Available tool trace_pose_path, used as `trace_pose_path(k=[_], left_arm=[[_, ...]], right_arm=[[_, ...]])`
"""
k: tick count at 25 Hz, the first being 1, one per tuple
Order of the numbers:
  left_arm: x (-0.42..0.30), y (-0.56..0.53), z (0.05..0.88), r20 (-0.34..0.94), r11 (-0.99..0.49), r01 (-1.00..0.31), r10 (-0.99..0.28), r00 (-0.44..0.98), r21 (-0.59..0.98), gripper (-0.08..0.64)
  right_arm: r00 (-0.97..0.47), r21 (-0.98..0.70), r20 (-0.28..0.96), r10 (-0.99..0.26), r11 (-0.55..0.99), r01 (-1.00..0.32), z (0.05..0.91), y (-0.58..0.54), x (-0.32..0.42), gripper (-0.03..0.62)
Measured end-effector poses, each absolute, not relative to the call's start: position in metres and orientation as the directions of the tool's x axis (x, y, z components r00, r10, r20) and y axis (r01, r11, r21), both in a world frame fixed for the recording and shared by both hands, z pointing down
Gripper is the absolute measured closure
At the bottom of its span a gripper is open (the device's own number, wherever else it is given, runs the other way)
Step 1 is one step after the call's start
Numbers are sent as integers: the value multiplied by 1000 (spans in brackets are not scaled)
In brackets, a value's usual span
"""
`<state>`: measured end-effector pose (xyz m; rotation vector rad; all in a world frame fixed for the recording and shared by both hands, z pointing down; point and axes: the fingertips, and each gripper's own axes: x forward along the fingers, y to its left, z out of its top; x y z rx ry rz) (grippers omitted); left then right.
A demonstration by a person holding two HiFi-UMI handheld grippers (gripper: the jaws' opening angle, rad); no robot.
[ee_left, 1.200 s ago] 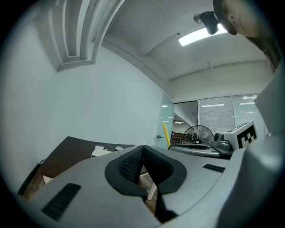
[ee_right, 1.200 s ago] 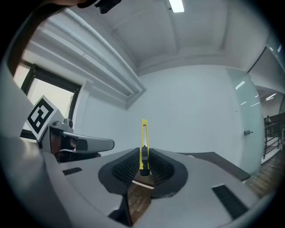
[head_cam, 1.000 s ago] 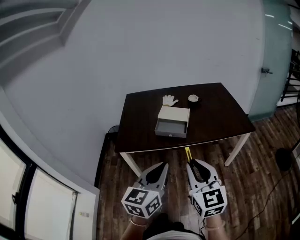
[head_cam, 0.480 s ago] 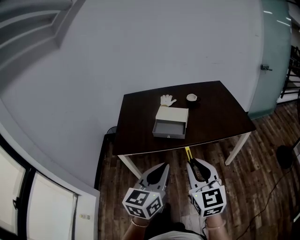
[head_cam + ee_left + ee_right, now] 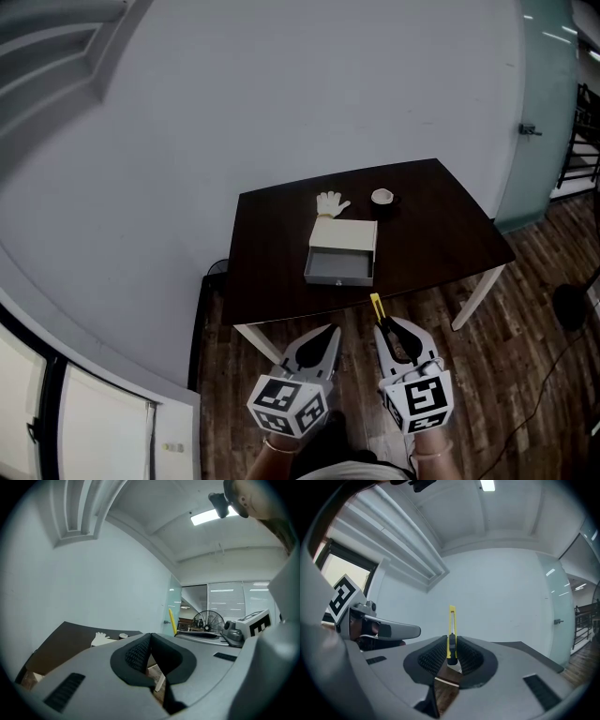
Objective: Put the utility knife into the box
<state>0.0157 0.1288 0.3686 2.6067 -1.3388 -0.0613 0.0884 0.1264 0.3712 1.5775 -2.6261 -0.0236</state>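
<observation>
Here the right gripper (image 5: 381, 326) clamps the utility knife (image 5: 451, 629) tip-forward for carrying; the left gripper (image 5: 330, 330) beside it is closed, seemingly empty. The box (image 5: 341, 251) waits well ahead, open side facing both.

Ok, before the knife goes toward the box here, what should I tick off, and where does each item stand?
1. Grip: the utility knife stands upright, clamped in the right gripper. Ok.
2. Blade retracted: cannot tell.
3. Box open: its drawer is pulled out toward the person and looks empty. Ok.
4. Left gripper free: jaws together with nothing between them. Ok.
5. Position: in the head view both grippers hang over the floor, short of the table edge. Not ok.
6. Approach: the glove and the small round item lie behind the box, away from the drawer's front. Ok.
</observation>
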Motion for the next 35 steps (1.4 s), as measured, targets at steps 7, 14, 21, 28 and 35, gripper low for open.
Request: trace_pose_path(k=[7, 14, 21, 28, 35], left_arm=[[-12, 87, 378, 71, -566, -797, -805, 590, 211, 541], [-39, 43, 380, 64, -568, -792, -802, 594, 222, 541], [-49, 10, 375, 50, -600, -769, -781, 623, 220, 541], [-62, -11, 372, 43, -630, -745, -757, 652, 219, 541], [-69, -16, 377, 48, -658, -715, -727, 685, 237, 541]], right_arm=[[-475, 50, 84, -876, 480, -876, 382, 83, 57, 522], [-467, 52, 99, -879, 473, -879, 387, 40, 32, 521], [-439, 54, 105, -892, 446, -894, 383, 7, 22, 521], [-405, 44, 110, -907, 412, -910, 384, -14, 9, 520], [-377, 38, 111, -919, 383, -923, 385, -24, -8, 520]])
